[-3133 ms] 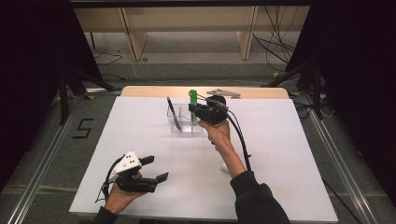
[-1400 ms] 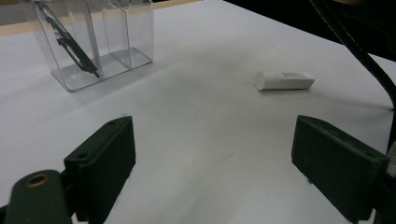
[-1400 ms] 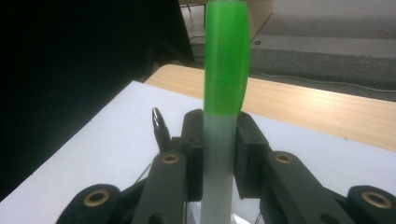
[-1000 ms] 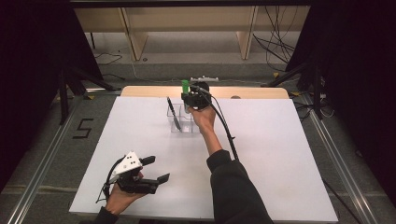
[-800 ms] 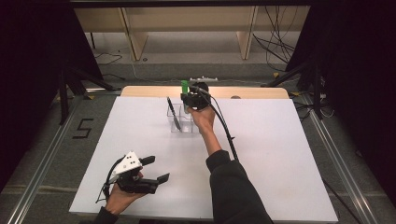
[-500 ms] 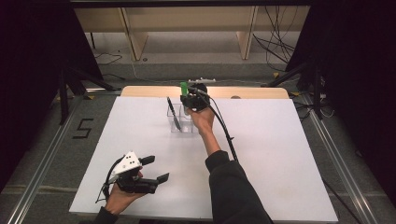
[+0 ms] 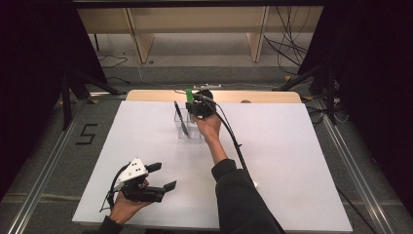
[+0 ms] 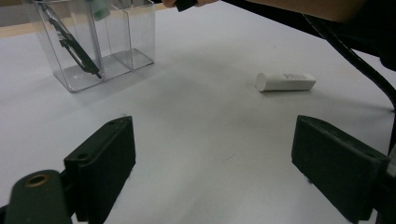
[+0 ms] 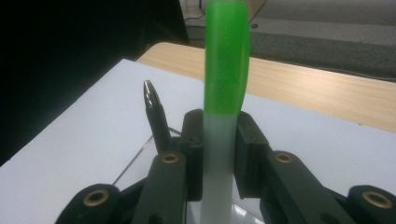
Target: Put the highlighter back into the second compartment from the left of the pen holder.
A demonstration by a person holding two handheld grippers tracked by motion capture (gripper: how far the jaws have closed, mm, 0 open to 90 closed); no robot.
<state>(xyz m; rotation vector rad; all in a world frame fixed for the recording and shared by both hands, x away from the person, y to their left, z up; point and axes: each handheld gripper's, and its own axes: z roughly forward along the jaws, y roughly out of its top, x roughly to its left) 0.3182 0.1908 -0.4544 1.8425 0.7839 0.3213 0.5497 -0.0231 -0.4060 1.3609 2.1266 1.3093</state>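
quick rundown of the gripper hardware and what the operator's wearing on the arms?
Both are black handheld two-jaw units with blocky flat pads and brass-coloured pivot rivets. The left gripper carries a grey three-cornered plate with small dark dots on top; a thin black cable loops from it. The right gripper trails a thicker black cable along the forearm. The right arm wears a dark long sleeve.

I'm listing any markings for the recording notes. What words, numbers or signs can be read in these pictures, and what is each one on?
"5": black mark on the grey floor, left of the table.
White tube on the table: a small printed label, too blurred to read.
Green-capped marker in the right gripper: no text visible.
Clear organizer, black pen: no text visible.
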